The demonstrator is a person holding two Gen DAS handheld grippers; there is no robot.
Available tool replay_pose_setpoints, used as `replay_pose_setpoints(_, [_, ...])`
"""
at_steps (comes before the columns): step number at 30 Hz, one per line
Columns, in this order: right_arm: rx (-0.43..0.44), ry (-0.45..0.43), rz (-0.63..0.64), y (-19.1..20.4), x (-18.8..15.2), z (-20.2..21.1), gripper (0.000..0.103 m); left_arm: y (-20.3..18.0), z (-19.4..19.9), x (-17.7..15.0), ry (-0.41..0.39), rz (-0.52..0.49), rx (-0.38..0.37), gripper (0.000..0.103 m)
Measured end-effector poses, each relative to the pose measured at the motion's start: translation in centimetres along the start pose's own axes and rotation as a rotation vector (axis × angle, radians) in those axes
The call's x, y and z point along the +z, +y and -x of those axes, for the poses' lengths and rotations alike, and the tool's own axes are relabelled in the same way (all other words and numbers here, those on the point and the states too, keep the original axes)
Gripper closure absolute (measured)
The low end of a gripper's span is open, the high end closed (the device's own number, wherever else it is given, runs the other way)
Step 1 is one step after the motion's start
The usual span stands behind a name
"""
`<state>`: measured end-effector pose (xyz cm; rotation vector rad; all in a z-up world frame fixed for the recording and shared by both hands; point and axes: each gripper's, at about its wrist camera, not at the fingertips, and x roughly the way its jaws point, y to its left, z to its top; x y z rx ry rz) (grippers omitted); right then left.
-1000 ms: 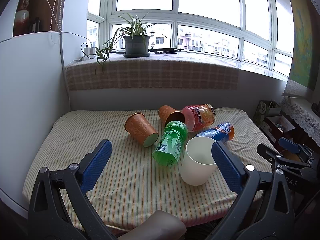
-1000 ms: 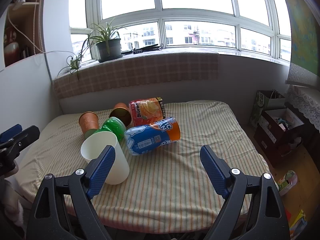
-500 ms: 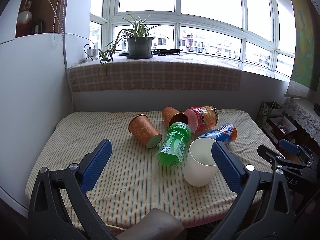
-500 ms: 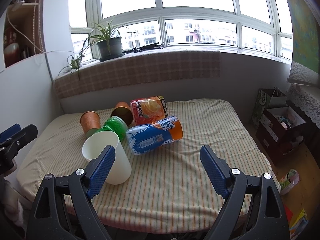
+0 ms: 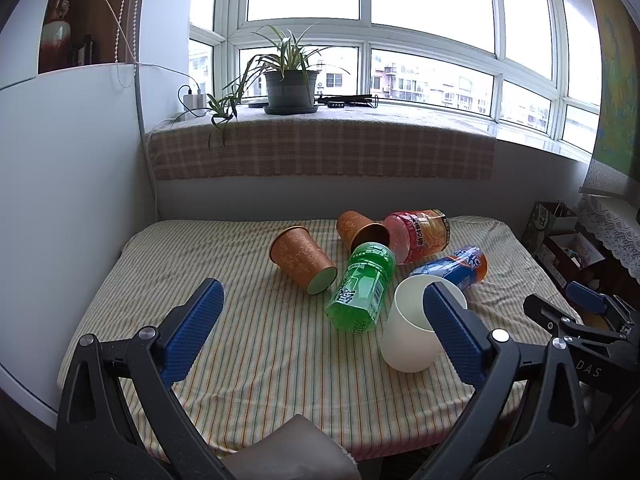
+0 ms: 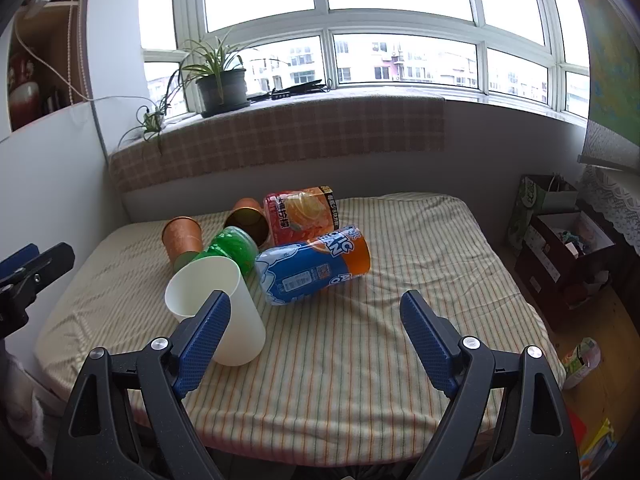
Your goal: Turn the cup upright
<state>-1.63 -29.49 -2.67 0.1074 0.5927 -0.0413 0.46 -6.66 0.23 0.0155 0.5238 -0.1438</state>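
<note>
A white cup (image 5: 412, 330) stands upright near the table's front edge, partly behind the left gripper's right finger; it also shows in the right wrist view (image 6: 218, 292). Two orange patterned cups lie on their sides: one (image 5: 302, 258) at the centre left, one (image 5: 360, 230) behind it. A green cup (image 5: 360, 288), a red cup (image 5: 420, 232) and a blue-orange cup (image 5: 454, 266) also lie on their sides. My left gripper (image 5: 320, 328) is open and empty above the front of the table. My right gripper (image 6: 316, 332) is open and empty, right of the white cup.
The table has a striped cloth (image 5: 248, 340). A white wall panel (image 5: 68, 200) stands at the left. A checked windowsill with a potted plant (image 5: 290, 84) is behind. Boxes and clutter (image 6: 560, 232) sit on the floor to the right.
Both grippers have drifted slightly, so the cups sit a little further right in the left view. Nothing on the table has moved.
</note>
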Motion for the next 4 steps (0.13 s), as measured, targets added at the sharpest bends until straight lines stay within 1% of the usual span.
replay_pose_setpoints(4, [0.005,0.005,-0.002,0.07,0.02,-0.13,0.016,-0.09,0.02,-0.09,-0.009,-0.015,0.013,0.001])
